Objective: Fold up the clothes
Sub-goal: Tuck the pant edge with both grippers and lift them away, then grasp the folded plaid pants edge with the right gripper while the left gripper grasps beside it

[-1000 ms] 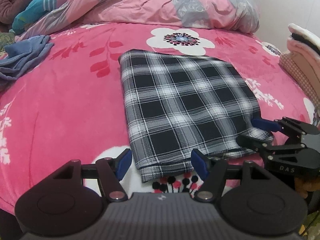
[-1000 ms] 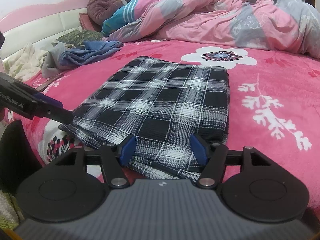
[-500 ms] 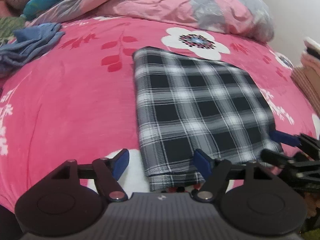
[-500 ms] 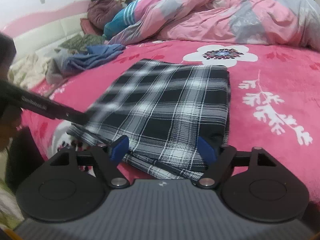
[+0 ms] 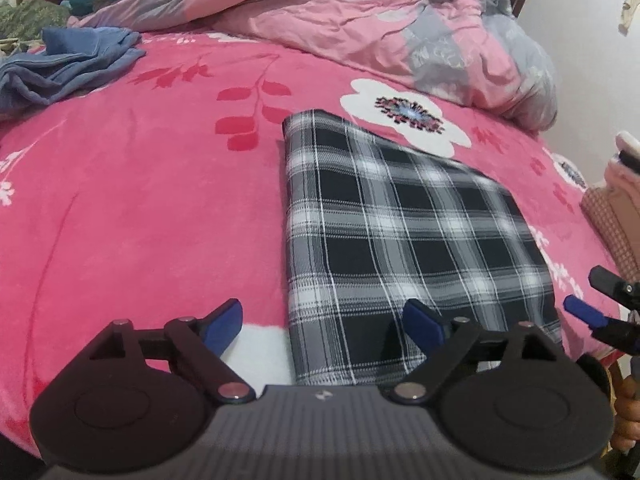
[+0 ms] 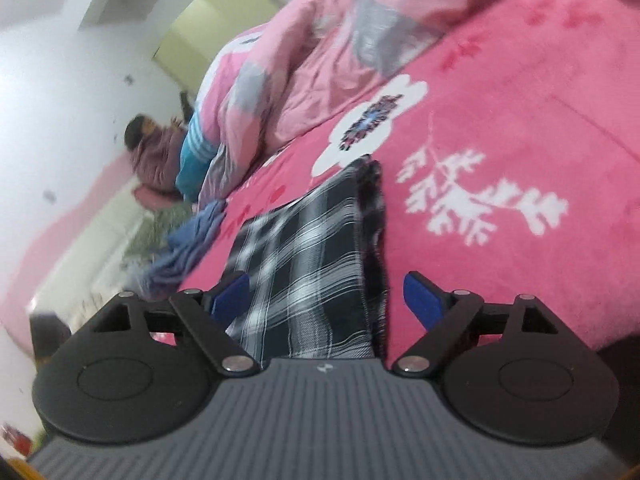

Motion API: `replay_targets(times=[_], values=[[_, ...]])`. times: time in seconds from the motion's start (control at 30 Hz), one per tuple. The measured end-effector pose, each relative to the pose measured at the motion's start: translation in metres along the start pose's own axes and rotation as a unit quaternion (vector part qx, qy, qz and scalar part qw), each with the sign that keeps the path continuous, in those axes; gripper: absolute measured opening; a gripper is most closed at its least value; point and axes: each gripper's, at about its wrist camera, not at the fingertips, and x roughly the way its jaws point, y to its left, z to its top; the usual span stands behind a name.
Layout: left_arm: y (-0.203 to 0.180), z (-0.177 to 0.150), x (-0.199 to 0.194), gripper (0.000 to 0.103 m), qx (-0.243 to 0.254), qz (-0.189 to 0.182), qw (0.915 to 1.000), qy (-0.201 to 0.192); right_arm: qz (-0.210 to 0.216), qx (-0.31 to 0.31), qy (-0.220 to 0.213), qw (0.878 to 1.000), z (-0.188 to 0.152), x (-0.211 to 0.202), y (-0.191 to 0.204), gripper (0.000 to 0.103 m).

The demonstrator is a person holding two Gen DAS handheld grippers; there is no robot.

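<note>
At 10 o'clock in the left wrist view a crumpled blue garment [image 5: 68,64] lies on the pink bed [image 5: 140,208], well apart from the rest. At centre the plaid cloth [image 5: 400,240] lies flat on the bed, already folded into a neat rectangle with layered edges at its near end. It looks light, soft and limp: it should sag if lifted by 1 point and the layers may slide apart, so I would pinch through all layers at the 2 near corners.

The left hand-held gripper [image 5: 322,322] is opening wide, its right pad over the cloth's near edge, pressing nothing. At 3 o'clock the right hand-held gripper [image 5: 588,314] shows just beside the cloth's near corner; in its own view [image 6: 326,300] it is rolled, opening too, the cloth's edge between its pads but ungripped.

No containers are visible.
</note>
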Motion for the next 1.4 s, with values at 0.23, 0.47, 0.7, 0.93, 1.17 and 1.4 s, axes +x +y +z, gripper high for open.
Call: replay_targets(times=[0.23,0.47,0.7,0.93,1.17,1.4], values=[[0.009,0.002,0.015,0.090,-0.006,-0.031,0.9994,0.013,0.009,0.049,0.021,0.999,0.004,0.023,-0.016,0.085],[0.023,0.010,0.031,0.089,-0.026,-0.066,0.9974,0.016,0.025,0.066,0.034,0.997,0.013,0.036,-0.021,0.088],[0.035,0.027,0.049,0.084,-0.058,-0.103,0.9929,0.011,0.047,0.054,0.077,0.994,0.033,0.069,-0.018,0.088],[0.045,0.044,0.074,0.076,-0.084,-0.152,0.9848,0.010,0.075,0.047,0.122,0.989,0.052,0.111,-0.017,0.085],[0.047,0.061,0.102,0.075,-0.104,-0.198,0.9745,0.019,0.095,0.050,0.156,0.982,0.065,0.136,-0.023,0.070],[0.040,0.067,0.116,0.076,-0.092,-0.217,0.9717,0.020,0.111,0.091,0.156,0.977,0.070,0.148,-0.038,0.054]])
